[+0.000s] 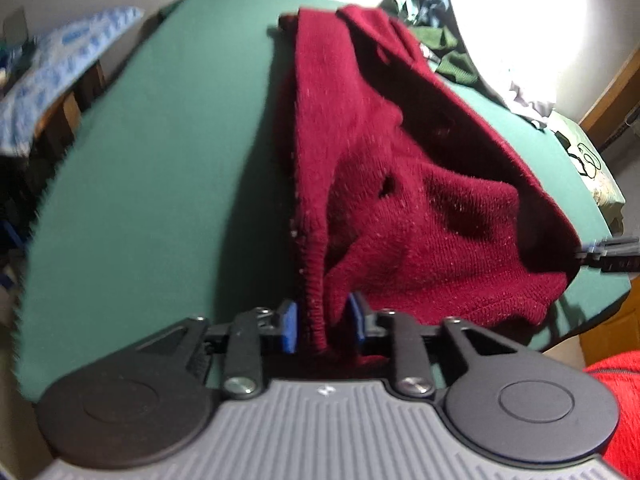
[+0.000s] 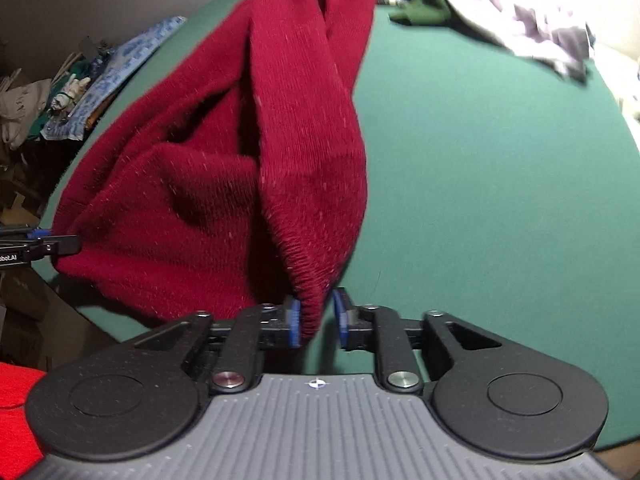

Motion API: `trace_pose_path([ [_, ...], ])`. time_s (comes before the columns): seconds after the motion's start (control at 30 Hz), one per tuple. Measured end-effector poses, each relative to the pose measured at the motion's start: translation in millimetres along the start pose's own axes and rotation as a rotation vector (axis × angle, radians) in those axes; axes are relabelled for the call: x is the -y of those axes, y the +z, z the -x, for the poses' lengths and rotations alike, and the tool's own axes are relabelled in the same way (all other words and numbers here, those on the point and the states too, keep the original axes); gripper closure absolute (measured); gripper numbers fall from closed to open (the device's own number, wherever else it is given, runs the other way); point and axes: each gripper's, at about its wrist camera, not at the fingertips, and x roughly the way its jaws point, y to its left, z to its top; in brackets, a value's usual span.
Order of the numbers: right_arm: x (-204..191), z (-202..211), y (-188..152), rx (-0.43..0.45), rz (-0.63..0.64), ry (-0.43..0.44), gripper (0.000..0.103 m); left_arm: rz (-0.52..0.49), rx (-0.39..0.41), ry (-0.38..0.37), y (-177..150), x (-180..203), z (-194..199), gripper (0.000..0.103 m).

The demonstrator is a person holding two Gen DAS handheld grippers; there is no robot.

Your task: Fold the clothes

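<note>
A dark red knitted sweater (image 1: 400, 184) hangs bunched over the green table (image 1: 152, 168), held up at two points of its ribbed edge. My left gripper (image 1: 323, 326) is shut on one fold of that ribbing, which sits between the blue pads (image 1: 289, 326). My right gripper (image 2: 317, 322) is shut on another ribbed fold of the sweater (image 2: 224, 168). Each gripper shows in the other's view: the right gripper (image 1: 582, 257) at the sweater's right corner, the left gripper (image 2: 66, 245) at its left corner. The far end of the sweater rests on the table.
More clothes lie in a heap (image 1: 436, 20) at the table's far right, with pale garments (image 2: 540, 28) beside it. A blue patterned cloth (image 1: 60, 76) drapes over furniture to the left. A person's bright red sleeve (image 1: 616, 408) is at the lower right.
</note>
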Motion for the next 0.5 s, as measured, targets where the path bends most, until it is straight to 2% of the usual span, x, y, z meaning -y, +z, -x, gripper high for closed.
trace_pose_path([
  [0.07, -4.7, 7.0, 14.0, 0.073, 0.041, -0.008, 0.060, 0.001, 0.045, 0.001, 6.9, -11.6, 12.4, 0.045],
  [0.1, -7.0, 10.6, 21.0, 0.109, 0.061, -0.011, 0.060, 0.003, 0.068, 0.000, 10.4, -17.6, 18.5, 0.042],
  [0.17, -11.7, 17.6, 34.9, 0.182, 0.102, -0.019, 0.060, 0.013, 0.080, -0.009, 27.2, -22.0, 5.6, 0.037],
  [0.23, -19.1, 11.4, 50.7, 0.233, 0.140, -0.040, 0.060, 0.025, 0.086, -0.019, 45.4, -25.4, -10.6, 0.037],
  [0.33, -36.2, -14.9, 74.6, 0.272, 0.197, -0.075, 0.060, 0.042, 0.097, -0.034, 72.6, -30.4, -34.9, 0.033],
  [0.43, -55.0, -44.7, 94.4, 0.289, 0.266, -0.101, 0.055, 0.062, 0.060, -0.080, 91.3, -17.8, -70.0, 0.020],
  [0.47, -61.7, -55.7, 100.8, 0.290, 0.301, -0.134, 0.050, 0.064, 0.053, -0.095, 96.6, -14.1, -80.2, 0.017],
  [0.5, -69.0, -66.5, 107.8, 0.288, 0.336, -0.179, 0.049, 0.060, 0.052, -0.096, 99.2, -12.1, -84.2, 0.017],
])
